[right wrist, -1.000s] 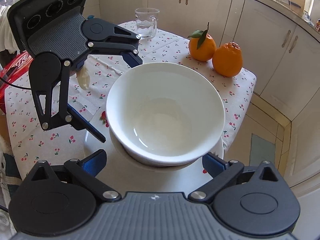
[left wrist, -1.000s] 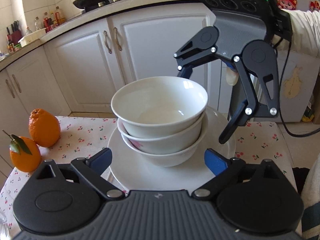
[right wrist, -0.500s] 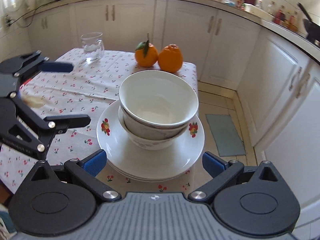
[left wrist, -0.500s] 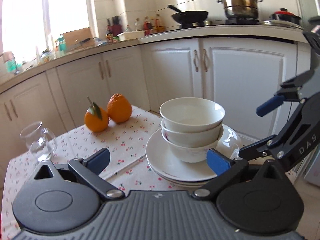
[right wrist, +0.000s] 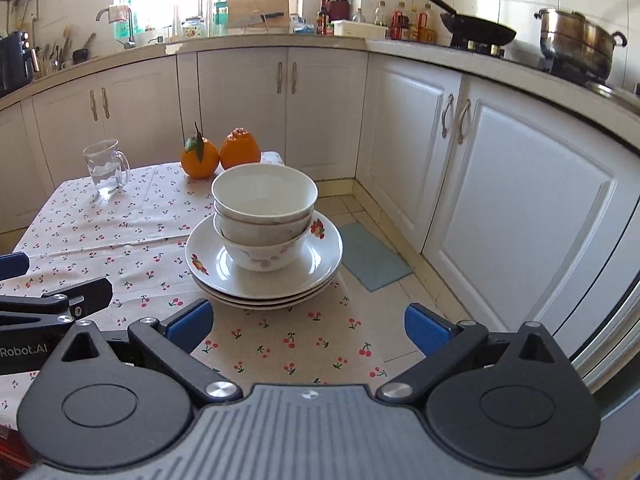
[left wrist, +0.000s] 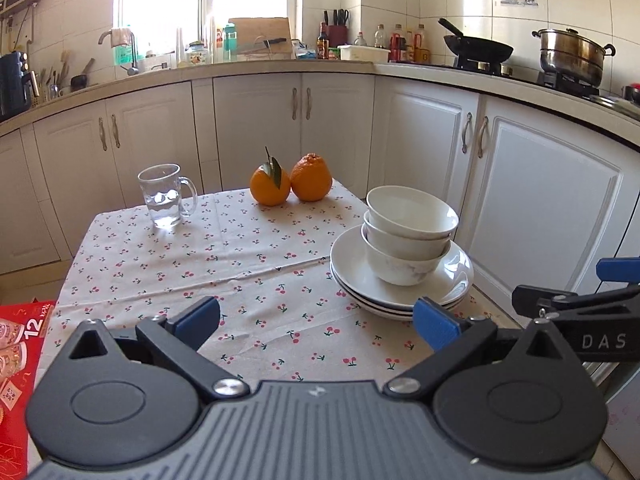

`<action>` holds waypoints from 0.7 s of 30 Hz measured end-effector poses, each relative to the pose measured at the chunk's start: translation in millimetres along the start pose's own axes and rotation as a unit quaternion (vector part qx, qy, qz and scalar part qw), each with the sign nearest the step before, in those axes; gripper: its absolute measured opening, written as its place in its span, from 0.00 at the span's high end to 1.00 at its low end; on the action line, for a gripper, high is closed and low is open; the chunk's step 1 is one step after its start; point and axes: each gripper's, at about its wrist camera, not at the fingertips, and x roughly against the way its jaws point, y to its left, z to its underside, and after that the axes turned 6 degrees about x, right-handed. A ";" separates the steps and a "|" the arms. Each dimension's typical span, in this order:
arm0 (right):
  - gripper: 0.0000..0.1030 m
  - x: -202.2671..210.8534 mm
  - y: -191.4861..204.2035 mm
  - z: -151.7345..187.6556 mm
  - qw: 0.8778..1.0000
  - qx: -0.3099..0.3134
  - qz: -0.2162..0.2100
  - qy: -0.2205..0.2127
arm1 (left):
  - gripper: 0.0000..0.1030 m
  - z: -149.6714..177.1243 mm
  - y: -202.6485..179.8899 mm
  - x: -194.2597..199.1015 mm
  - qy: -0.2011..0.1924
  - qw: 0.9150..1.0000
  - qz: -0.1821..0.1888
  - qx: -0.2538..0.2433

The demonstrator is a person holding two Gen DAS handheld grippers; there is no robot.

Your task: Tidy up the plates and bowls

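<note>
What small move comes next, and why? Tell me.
Probably none on the dishes: hold both grippers back. Three bowls sit nested on the stacked plates, while the left gripper and right gripper are empty, jaws open, clear of the stack.

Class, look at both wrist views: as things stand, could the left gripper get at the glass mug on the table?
Probably yes. The left gripper is open and holds nothing, and only bare tablecloth lies between it and the glass mug. The oranges and stacked bowls sit off to the right.
</note>
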 end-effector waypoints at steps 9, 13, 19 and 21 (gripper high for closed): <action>0.00 33.5 2.1 -6.1 0.999 0.004 0.003 -0.042 | 0.01 -6.6 -4.5 23.5 -0.029 0.999 -0.021 -0.005; 0.00 35.3 2.3 -5.2 0.999 0.004 0.007 -0.043 | 0.01 -5.6 -5.9 24.4 -0.030 0.999 -0.025 -0.007; 0.00 35.7 2.7 -3.4 0.999 0.000 0.008 -0.045 | 0.01 -4.5 -6.8 26.7 -0.033 0.999 -0.030 -0.008; 0.00 35.3 3.3 -3.4 0.999 0.000 0.008 -0.046 | 0.01 -4.3 -6.8 26.7 -0.033 0.999 -0.032 -0.008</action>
